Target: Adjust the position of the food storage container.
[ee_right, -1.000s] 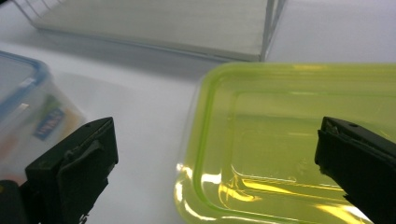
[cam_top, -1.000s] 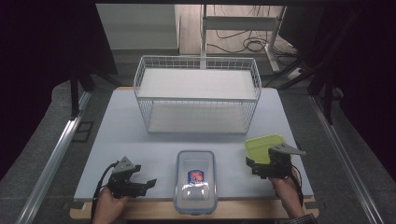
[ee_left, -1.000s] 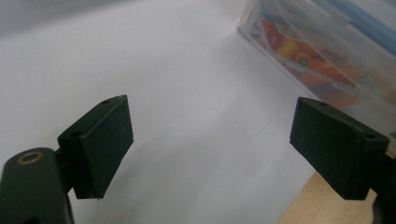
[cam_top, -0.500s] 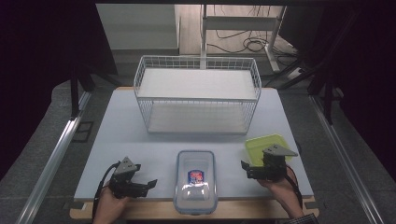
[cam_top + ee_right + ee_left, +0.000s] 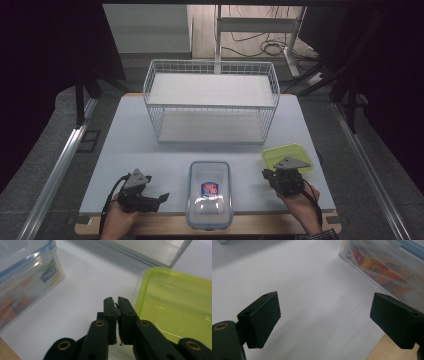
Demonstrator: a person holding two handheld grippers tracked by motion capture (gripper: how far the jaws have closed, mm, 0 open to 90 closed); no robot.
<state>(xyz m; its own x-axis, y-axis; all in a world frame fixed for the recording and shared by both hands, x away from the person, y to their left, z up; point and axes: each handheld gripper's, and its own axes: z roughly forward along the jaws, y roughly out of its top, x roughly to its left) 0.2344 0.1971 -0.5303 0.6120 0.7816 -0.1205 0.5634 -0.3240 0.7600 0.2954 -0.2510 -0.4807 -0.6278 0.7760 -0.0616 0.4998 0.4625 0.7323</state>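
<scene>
I read the job as barely begun. The clear container [image 5: 209, 192] with the blue-trimmed lid sits on the tabletop [image 5: 150, 155] at the near edge, between my 2 claws, lid on, untouched. The green lid [image 5: 287, 156] lies flat just beside the right claw [image 5: 116, 302], whose jaws have just been closing and now meet with nothing between them. The left claw [image 5: 324, 315] stands wide open and empty, aimed toward the container's side. The wire basket [image 5: 212, 100] behind holds nothing. Every handling step remains ahead.
</scene>
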